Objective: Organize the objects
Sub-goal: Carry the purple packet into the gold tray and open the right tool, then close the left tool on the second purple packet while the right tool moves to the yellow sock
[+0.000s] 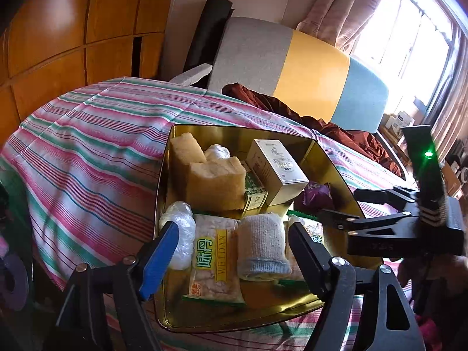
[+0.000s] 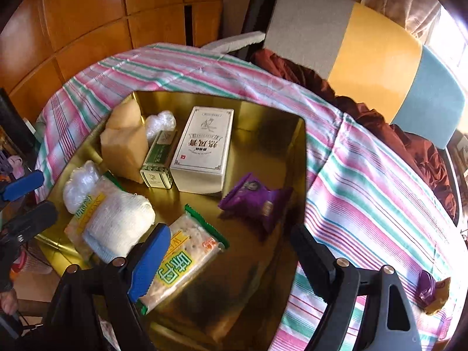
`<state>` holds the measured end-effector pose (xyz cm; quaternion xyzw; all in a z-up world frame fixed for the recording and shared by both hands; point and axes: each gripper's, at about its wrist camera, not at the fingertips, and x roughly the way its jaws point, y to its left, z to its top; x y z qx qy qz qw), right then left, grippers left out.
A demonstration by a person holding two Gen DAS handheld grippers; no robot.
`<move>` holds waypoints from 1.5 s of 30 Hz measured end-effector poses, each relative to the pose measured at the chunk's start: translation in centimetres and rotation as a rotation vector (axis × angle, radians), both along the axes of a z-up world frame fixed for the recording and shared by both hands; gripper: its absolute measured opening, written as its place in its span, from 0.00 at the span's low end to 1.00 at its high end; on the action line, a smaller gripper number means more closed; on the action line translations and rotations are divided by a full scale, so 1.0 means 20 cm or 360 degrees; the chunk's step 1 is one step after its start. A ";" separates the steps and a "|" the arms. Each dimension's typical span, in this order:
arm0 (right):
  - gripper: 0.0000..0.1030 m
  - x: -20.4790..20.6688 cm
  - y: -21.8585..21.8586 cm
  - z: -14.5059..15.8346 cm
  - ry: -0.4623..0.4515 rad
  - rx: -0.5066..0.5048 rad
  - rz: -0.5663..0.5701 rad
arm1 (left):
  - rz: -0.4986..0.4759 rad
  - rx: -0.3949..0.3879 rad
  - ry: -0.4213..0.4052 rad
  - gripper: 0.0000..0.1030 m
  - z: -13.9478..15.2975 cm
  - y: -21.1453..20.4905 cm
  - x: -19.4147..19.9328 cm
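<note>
A gold tin tray [image 1: 163, 175] [image 2: 263, 111] lies on the striped bedspread. It holds tan sponge blocks [image 1: 213, 181] [image 2: 124, 149], a white box [image 1: 278, 169] [image 2: 204, 149], a small green tin [image 1: 254, 193] [image 2: 159, 158], a rolled white cloth [image 1: 261, 245] [image 2: 117, 228], snack packets [image 1: 212, 263] [image 2: 181, 257] and a purple packet [image 1: 317, 194] [image 2: 257, 201]. My left gripper [image 1: 232, 234] [image 2: 27, 203] is open, straddling the cloth roll and a packet at the tray's near edge. My right gripper [image 2: 229, 231] [image 1: 342, 204] is open and empty over the tray, just short of the purple packet.
Clear plastic-wrapped bundles [image 1: 180, 234] [image 2: 80, 184] sit at the tray's left side. Another purple and yellow packet [image 2: 433, 292] lies on the bedspread [image 1: 87, 146] to the right. A grey, yellow and blue headboard [image 1: 313, 67] and crumpled brown cloth [image 1: 336, 125] lie behind; wooden cabinets [image 1: 73, 29] stand at left.
</note>
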<state>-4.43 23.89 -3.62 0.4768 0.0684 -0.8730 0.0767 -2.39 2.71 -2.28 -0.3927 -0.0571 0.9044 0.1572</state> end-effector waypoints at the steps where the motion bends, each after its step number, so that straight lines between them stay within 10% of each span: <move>1: 0.83 0.03 0.03 0.02 0.0024 -0.0011 -0.0015 | 0.0003 -0.0012 0.0007 0.78 0.01 0.01 0.00; 28: 0.83 0.49 1.65 0.15 0.0240 0.0024 -0.1325 | -0.0374 -0.0251 0.0141 0.84 0.15 0.56 0.12; 36: 0.83 0.79 2.05 0.05 0.0314 -0.0439 -0.1953 | -0.0614 -0.0281 0.0161 0.85 0.16 0.88 0.15; 45: 0.83 0.88 2.13 -0.01 0.0293 -0.0697 -0.2049 | -0.0916 -0.0273 0.0126 0.85 0.10 1.37 0.18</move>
